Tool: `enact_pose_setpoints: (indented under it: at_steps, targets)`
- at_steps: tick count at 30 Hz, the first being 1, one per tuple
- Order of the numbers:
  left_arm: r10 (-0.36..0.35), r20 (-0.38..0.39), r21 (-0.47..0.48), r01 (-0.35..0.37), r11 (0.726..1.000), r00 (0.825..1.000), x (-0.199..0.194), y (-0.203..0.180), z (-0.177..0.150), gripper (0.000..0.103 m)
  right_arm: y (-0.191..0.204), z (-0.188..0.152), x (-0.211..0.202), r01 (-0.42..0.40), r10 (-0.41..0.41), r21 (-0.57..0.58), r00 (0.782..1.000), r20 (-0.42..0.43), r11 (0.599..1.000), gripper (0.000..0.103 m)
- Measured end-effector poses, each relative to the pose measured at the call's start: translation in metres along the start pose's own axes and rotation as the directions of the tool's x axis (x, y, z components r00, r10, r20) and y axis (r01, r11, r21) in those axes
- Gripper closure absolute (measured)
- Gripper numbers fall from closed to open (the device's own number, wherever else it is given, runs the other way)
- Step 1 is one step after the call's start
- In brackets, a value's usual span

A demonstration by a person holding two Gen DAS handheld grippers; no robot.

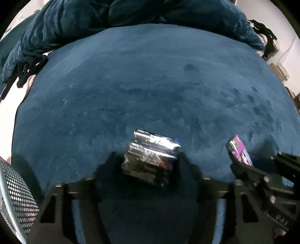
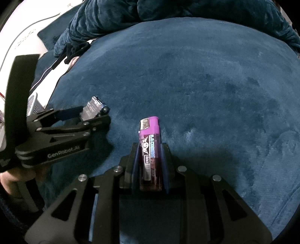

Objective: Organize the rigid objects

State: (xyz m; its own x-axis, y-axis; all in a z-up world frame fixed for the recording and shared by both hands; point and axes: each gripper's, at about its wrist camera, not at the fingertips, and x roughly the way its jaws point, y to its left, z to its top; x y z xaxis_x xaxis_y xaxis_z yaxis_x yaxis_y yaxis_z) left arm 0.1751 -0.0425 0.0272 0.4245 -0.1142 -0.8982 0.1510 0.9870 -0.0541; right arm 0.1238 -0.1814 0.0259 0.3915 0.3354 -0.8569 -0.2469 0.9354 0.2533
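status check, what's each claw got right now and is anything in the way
Right claw shut on purple lighter. Left claw around shiny battery pack, grip unclear. Blue blanket ahead bare, nothing in the way.

A dark blue plush blanket (image 2: 206, 84) covers the whole surface. Beyond its far edge lies a rumpled blue quilt (image 1: 131, 13). Left of the blanket sits a metal mesh basket (image 1: 16, 197), and pale walls (image 1: 292, 48) stand to its right.
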Motion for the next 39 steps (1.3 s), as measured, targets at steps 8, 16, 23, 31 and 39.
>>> enact_pose_setpoints:
  at_steps: [8, 16, 23, 31, 39]
  targets:
    - [-0.005, 0.003, -0.01, 0.005, 1.0, 1.0, -0.023, -0.004, -0.018, 0.045, 0.0, 0.0, 0.001, -0.001, 0.001, 0.007, 1.0, 0.003, 1.0, 0.08]
    - [-0.019, -0.015, -0.045, 0.018, 0.999, 1.0, -0.005, 0.003, -0.016, 0.035, -0.003, 0.001, 0.005, -0.008, 0.008, 0.021, 1.0, -0.011, 1.0, 0.079]
    - [-0.021, -0.01, -0.044, 0.021, 0.999, 1.0, -0.008, 0.005, -0.019, 0.045, 0.002, -0.001, 0.007, 0.023, -0.023, -0.009, 1.0, -0.001, 1.0, 0.079]
    - [-0.017, 0.011, -0.041, 0.017, 0.999, 1.0, -0.029, 0.008, -0.03, 0.045, 0.0, -0.006, -0.005, 0.011, -0.013, 0.036, 0.999, 0.045, 0.999, 0.081]
    - [-0.022, 0.047, -0.048, 0.024, 0.999, 0.999, -0.065, 0.015, -0.048, 0.046, 0.017, -0.018, -0.017, 0.019, -0.022, 0.035, 0.998, 0.063, 0.999, 0.081]
